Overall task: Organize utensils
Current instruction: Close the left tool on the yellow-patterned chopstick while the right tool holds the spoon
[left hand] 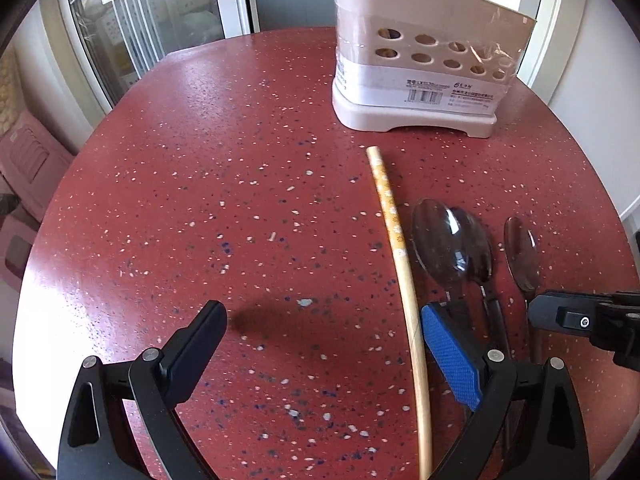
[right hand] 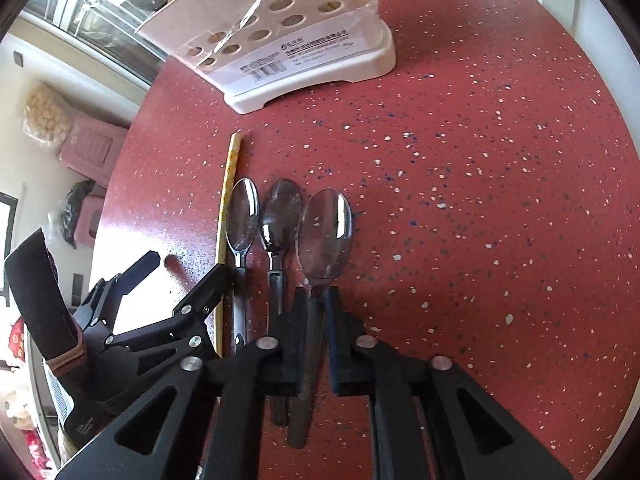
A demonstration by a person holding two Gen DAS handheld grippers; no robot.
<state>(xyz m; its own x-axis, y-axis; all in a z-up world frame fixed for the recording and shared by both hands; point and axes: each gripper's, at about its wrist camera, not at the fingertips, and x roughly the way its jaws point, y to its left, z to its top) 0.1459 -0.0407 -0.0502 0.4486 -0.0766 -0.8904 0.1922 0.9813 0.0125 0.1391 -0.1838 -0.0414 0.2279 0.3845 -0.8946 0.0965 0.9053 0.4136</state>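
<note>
The right gripper (right hand: pixel 316 300) stood narrowly parted astride the handle of the largest spoon (right hand: pixel 324 232); whether its pads pressed the handle could not be told. That spoon's long axis ran straight ahead of the gripper, bowl pointing away toward the utensil holder (right hand: pixel 304 60). The left gripper (left hand: pixel 324 336) was wide open and empty, the chopstick (left hand: pixel 396 248) lying lengthwise between its fingers on the red table (left hand: pixel 200 200).

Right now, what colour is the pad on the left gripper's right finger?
Blue, with a fine textured weave, on the pad; the left wrist view shows it best.
</note>
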